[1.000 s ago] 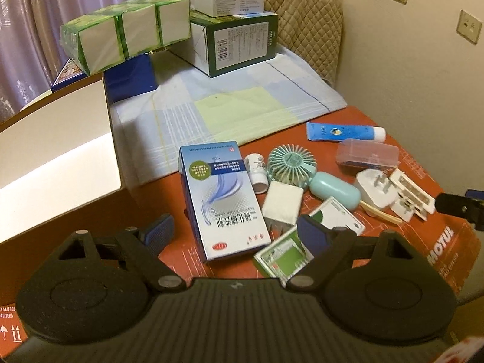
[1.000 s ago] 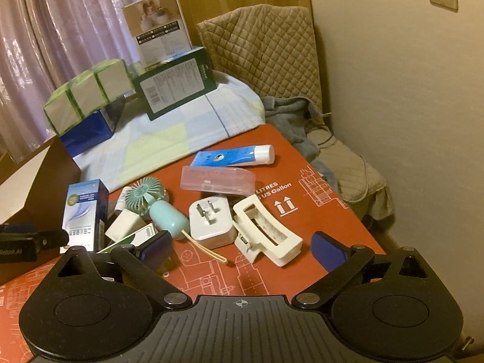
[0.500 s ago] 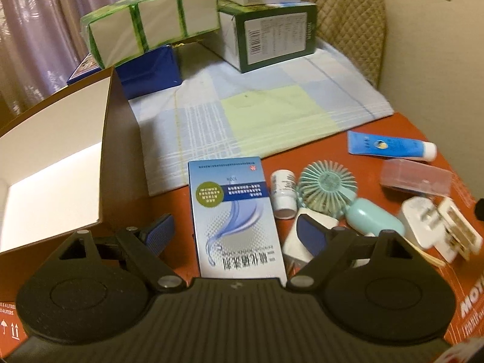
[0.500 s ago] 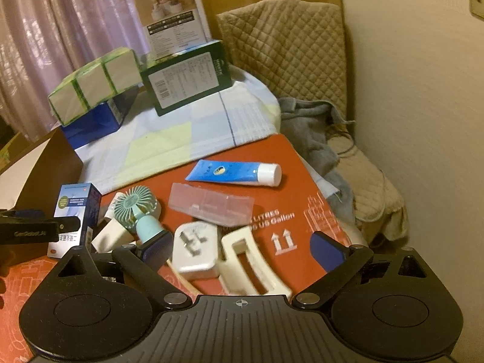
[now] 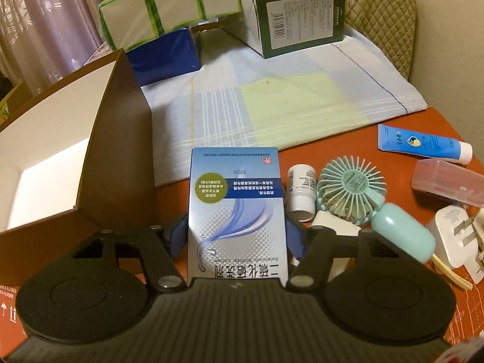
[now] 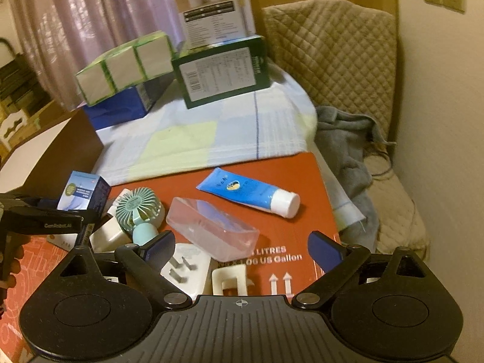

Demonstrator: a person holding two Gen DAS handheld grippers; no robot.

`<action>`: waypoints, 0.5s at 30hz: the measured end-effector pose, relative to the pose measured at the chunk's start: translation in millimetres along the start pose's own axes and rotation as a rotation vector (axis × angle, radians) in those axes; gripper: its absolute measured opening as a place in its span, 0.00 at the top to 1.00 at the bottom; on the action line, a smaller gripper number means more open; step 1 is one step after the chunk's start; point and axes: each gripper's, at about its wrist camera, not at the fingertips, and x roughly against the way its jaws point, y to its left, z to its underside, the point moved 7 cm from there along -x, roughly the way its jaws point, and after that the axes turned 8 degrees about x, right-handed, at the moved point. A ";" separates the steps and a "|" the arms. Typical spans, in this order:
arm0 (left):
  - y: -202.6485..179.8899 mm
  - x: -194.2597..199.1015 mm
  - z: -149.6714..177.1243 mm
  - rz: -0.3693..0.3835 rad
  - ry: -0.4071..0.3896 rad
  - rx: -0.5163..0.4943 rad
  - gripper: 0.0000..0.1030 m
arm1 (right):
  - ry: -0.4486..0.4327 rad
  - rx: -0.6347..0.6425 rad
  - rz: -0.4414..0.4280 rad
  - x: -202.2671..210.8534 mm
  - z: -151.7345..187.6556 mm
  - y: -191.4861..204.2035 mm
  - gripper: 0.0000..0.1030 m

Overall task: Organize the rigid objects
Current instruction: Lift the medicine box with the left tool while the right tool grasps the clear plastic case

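My left gripper [image 5: 236, 236] is shut on a blue and silver medicine box [image 5: 236, 208], its pads pressed on both sides; the box also shows in the right wrist view [image 6: 81, 192], raised at the left. My right gripper [image 6: 242, 249] is open and empty, low over a clear plastic case [image 6: 211, 227], a white plug adapter [image 6: 187, 269] and a cream hair clip [image 6: 230, 281]. A mint hand fan [image 5: 354, 190], a small white bottle [image 5: 299, 190] and a blue tube [image 5: 423, 143] lie on the red cardboard surface [image 6: 302, 181].
An open brown carton with a white inside [image 5: 60, 163] stands at the left. A checked cloth [image 5: 272, 96] lies behind, with a green box [image 5: 296, 12], a green-wrapped pack [image 5: 169, 9] and a blue box [image 5: 163, 57]. A wall is on the right.
My left gripper moved in around the medicine box and closed on it; it now looks raised. My right gripper moved forward over the clip and adapter, staying open.
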 end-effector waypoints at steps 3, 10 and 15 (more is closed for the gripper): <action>-0.2 7.9 -0.5 -0.003 -0.043 -0.006 0.41 | 0.003 0.047 -0.021 -4.9 -3.5 1.4 0.11; 8.3 36.5 -3.9 0.001 -0.089 0.038 0.41 | 0.005 0.190 -0.098 -19.0 -10.3 14.7 0.20; 18.5 54.0 0.6 -0.016 -0.092 0.076 0.41 | 0.026 0.341 -0.128 -37.1 -11.9 30.5 0.29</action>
